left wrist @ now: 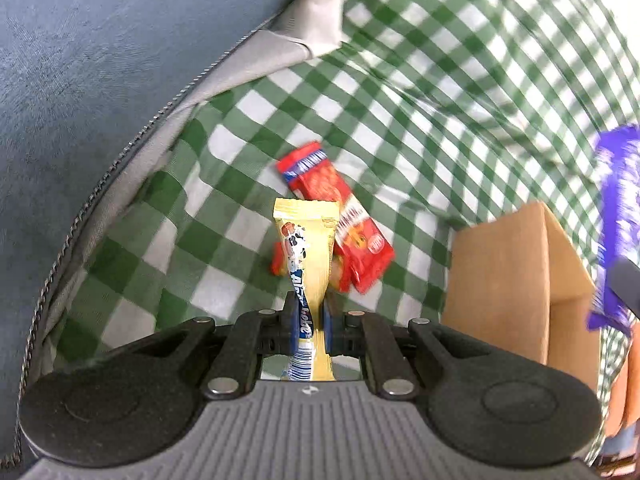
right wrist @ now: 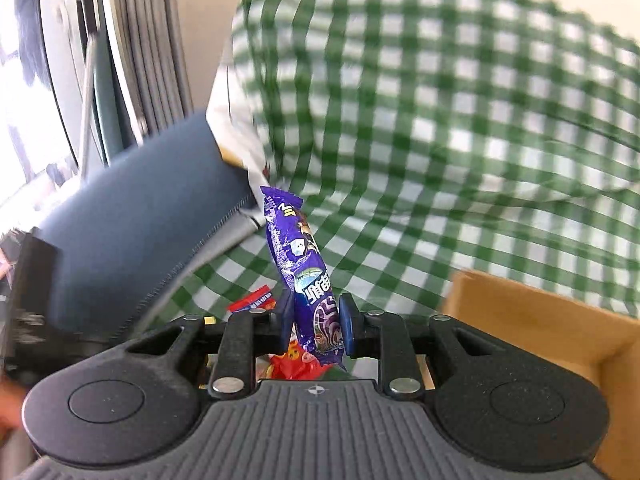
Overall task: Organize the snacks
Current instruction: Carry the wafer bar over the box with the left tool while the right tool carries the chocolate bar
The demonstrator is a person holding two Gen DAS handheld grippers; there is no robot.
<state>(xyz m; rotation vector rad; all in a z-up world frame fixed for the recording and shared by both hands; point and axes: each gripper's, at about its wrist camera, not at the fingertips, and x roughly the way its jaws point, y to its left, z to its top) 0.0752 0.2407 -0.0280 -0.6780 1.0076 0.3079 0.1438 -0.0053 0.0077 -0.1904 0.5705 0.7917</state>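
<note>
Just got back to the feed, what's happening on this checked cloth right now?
A person is sorting snacks with two handheld grippers. The left gripper is shut on a yellow snack stick, held above the red packets lying on the green checked cloth. The right gripper holds a purple wrapper upright between its pads. A cardboard box stands beside them, with neither snack in it yet.

Bright daylight fills both views. The right wrist view is smeared by motion blur across the checked cloth (right wrist: 440,120), with a blown-out window (right wrist: 20,100) at nine o'clock. Fisheye bending curves all edges.
</note>
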